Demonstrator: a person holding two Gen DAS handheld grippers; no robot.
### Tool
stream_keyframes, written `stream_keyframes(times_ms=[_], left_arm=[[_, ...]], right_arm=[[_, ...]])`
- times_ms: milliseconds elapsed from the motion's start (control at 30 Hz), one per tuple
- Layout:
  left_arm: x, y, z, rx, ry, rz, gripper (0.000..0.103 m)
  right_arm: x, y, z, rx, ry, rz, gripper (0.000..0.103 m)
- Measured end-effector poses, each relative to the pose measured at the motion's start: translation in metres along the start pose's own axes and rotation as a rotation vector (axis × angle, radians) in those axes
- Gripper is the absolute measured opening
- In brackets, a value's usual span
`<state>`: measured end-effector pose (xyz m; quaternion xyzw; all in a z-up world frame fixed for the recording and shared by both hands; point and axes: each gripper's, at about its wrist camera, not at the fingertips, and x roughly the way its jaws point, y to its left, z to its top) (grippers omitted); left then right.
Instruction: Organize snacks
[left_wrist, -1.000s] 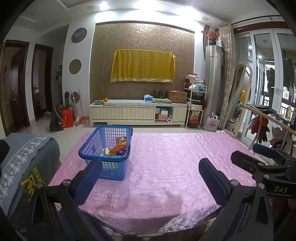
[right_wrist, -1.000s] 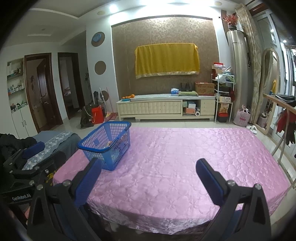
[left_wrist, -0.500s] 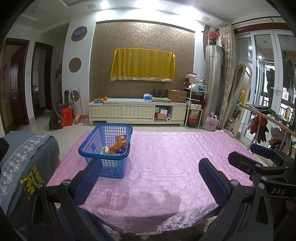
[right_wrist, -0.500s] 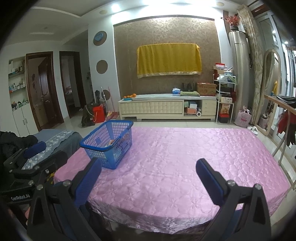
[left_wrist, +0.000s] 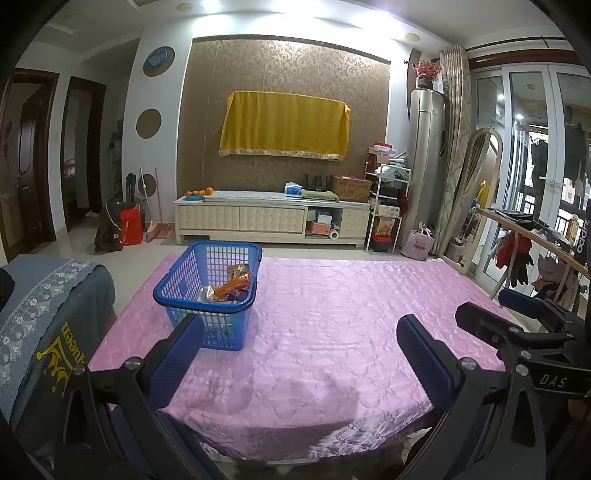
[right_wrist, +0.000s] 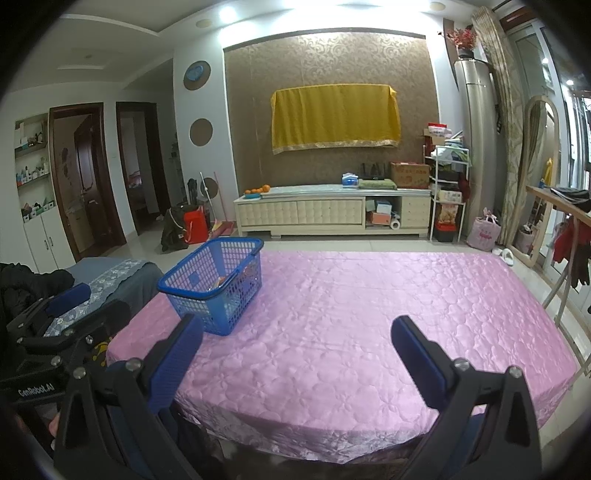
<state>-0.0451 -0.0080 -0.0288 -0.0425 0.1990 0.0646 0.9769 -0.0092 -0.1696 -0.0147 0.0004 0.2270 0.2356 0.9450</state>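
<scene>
Blue plastic basket (left_wrist: 212, 291) sits at ten o'clock on the pink-clothed table (left_wrist: 332, 325), one basket holding several snack packets (left_wrist: 231, 286), too jumbled to count. Both claws, left claw (left_wrist: 301, 349) and right claw (right_wrist: 295, 347), hang wide and empty. Sorting looks finished; nothing loose remains to grasp.

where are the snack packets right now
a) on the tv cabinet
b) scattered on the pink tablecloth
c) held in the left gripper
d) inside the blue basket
d: the snack packets lie inside the blue basket on the pink tablecloth, and both the left gripper and the right gripper are open and hold nothing.
</scene>
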Motion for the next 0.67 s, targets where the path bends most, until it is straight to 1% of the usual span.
stream_keyframes(times_ms=[667], left_arm=[[-0.0007, -0.0072, -0.0001, 0.005, 0.019, 0.006, 0.103]], right_arm=[[0.0003, 0.0044, -0.0054, -0.005, 0.019, 0.004, 0.103]])
